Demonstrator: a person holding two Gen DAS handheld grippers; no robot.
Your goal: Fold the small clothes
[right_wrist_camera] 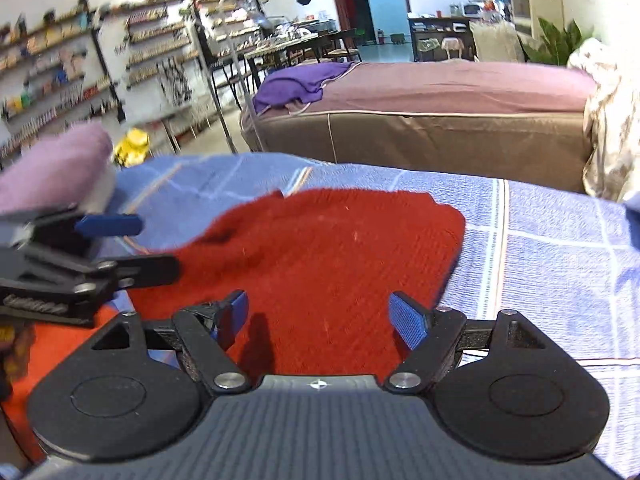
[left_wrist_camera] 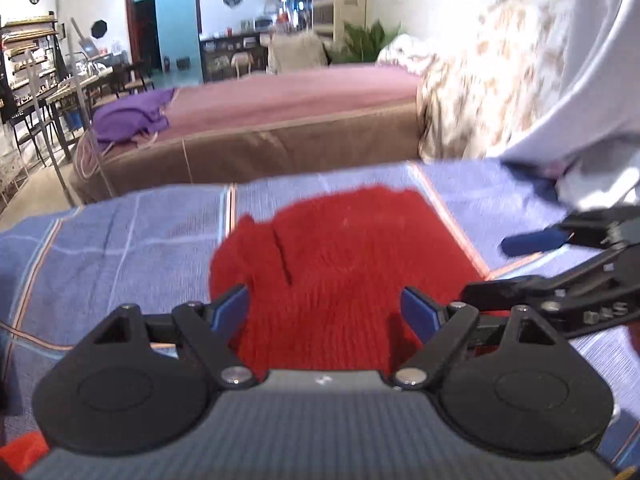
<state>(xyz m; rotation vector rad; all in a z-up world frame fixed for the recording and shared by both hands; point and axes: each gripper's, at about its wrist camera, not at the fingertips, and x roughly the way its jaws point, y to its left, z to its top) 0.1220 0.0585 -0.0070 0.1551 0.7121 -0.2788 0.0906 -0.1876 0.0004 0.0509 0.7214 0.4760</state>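
Red knit garment (left_wrist_camera: pixel 344 264): lies flat on the blue checked cloth (left_wrist_camera: pixel 120 240)
Left gripper (left_wrist_camera: pixel 324 312): jaws spread, nothing between them, over the garment's near edge
Right gripper (right_wrist_camera: pixel 318 318): jaws spread wide, empty, above the garment

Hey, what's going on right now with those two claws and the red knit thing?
Left gripper open, empty. Right gripper open, empty. Red knit garment lying flat on blue checked cover, nobody gripping it. Nothing blocking.
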